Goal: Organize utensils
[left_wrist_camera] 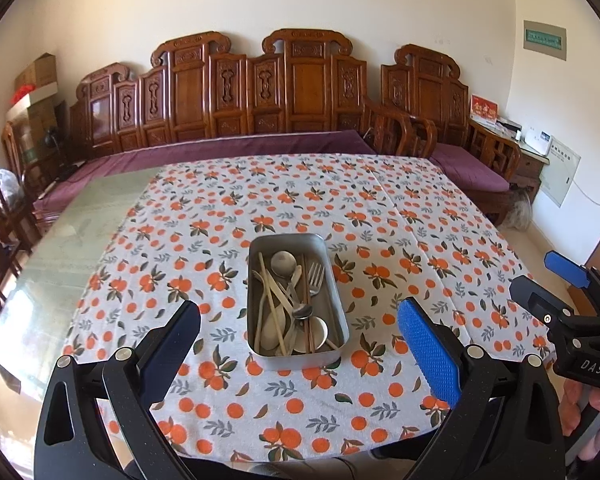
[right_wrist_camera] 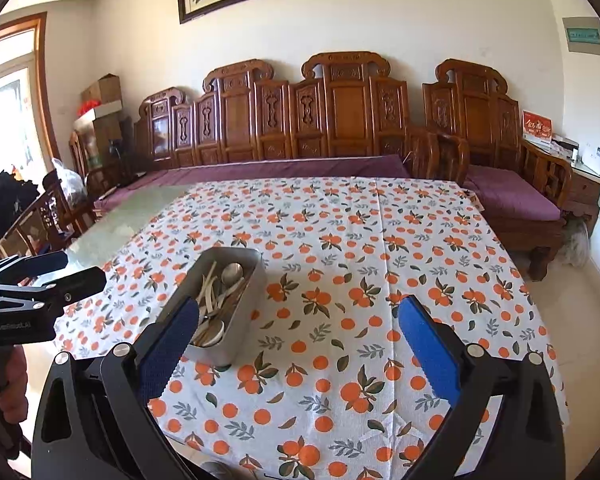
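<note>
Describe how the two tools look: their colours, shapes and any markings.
Both tools are black frames with silver bolts and blue textured pads on two long fingers. The left tool has "GenRobot.AI" printed on its body in the right wrist view; the right tool shows "DAS" in the left wrist view.

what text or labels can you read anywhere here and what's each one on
"DAS": on the right gripper, seen from the left wrist view.
Pale lettering on the left gripper body: too blurred to read.
Red card with gold characters: unreadable.
Green wall sign: too small.
</note>
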A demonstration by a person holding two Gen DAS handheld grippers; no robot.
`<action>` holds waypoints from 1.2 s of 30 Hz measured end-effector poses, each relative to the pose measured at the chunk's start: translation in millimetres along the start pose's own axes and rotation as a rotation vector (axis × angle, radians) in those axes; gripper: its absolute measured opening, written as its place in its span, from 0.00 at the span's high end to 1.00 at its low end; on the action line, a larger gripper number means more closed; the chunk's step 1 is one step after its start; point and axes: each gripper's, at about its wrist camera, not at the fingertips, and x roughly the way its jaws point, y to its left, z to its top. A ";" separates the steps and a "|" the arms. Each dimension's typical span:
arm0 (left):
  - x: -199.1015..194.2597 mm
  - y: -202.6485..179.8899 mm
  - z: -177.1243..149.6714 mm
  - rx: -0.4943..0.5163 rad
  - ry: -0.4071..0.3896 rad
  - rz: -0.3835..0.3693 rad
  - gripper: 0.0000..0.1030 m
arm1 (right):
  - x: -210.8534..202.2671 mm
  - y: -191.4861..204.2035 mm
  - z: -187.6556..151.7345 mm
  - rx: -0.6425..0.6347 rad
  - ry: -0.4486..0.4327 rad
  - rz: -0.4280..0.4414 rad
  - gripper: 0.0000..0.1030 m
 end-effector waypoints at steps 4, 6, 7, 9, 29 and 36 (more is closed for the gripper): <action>-15.8 -2.5 3.3 0.008 -0.027 0.003 0.08 | -13.8 3.2 7.1 -0.003 -0.027 -0.005 0.02; -25.5 -4.7 6.3 0.010 -0.050 0.009 0.08 | -21.4 5.1 11.0 -0.003 -0.042 -0.004 0.02; -29.2 -5.2 7.6 0.010 -0.058 0.010 0.08 | -25.5 5.9 13.4 -0.005 -0.051 -0.003 0.02; -40.2 -6.6 11.7 0.007 -0.083 0.011 0.08 | -34.4 7.7 18.6 -0.006 -0.071 0.005 0.02; -107.5 -20.4 24.4 0.003 -0.248 0.039 0.08 | -103.0 21.9 46.9 -0.056 -0.263 -0.037 0.02; -108.2 -19.5 22.6 0.001 -0.255 0.045 0.08 | -103.3 21.9 46.6 -0.056 -0.262 -0.036 0.02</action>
